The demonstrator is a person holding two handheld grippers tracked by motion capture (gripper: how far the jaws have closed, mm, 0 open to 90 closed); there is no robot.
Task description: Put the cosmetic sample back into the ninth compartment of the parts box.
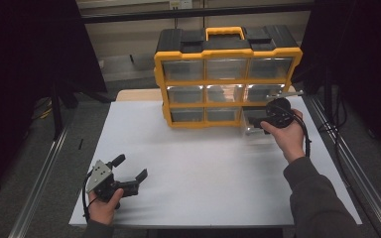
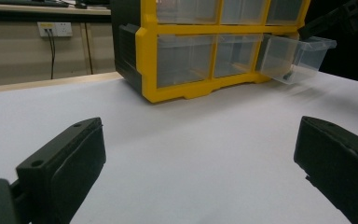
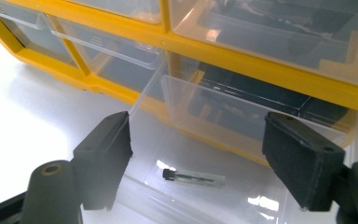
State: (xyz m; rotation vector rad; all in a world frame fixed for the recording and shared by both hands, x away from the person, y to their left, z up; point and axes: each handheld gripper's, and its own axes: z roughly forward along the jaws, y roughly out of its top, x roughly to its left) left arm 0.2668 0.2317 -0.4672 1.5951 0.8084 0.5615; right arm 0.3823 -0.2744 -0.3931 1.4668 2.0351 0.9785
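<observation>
Though pulled open, clear drawer (image 3: 242,154) nearly bare

Grey sleeve (image 1: 317,198), black gripper (image 1: 128,172)

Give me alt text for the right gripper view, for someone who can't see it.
The right gripper, jaws open, hovers over a clear drawer pulled out of the bottom row of a yellow-framed organizer. A small dark-tipped cylindrical part lies on the drawer's floor between the jaws.
</observation>
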